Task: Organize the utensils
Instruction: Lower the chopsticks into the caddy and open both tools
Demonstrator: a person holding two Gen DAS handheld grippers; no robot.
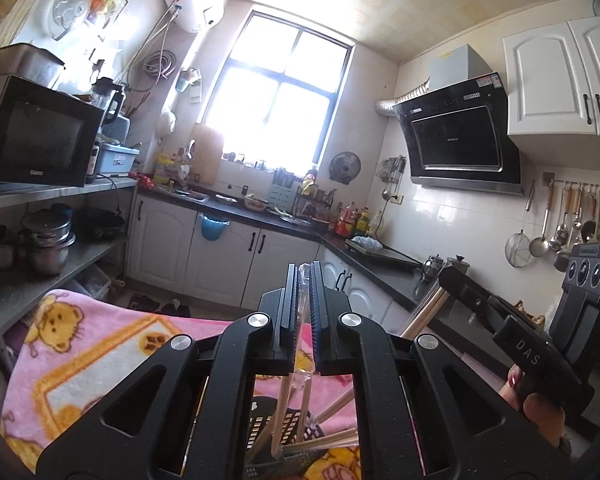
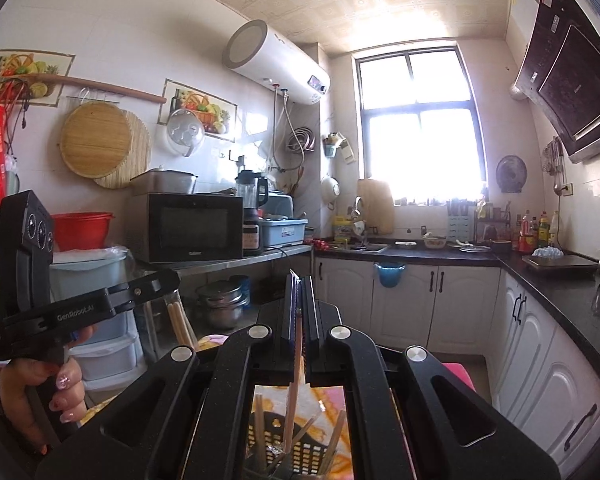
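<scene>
Your left gripper [image 1: 304,280] pinches a clear wrapper [image 1: 302,320] whose contents stay unclear, while your right gripper [image 2: 300,292] clamps a chopstick [image 2: 294,392] hanging upright over the half-hidden black basket [image 2: 300,448].

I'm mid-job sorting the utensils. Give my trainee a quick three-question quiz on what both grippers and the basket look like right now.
1. True or false: the right gripper is shut on at least one wooden chopstick.
2. What lies under the black basket? A bare counter; B pink blanket; C metal tray.
3. What does the left gripper hold?
Key: 1 true; 2 B; 3 a clear packet of chopsticks.
</scene>
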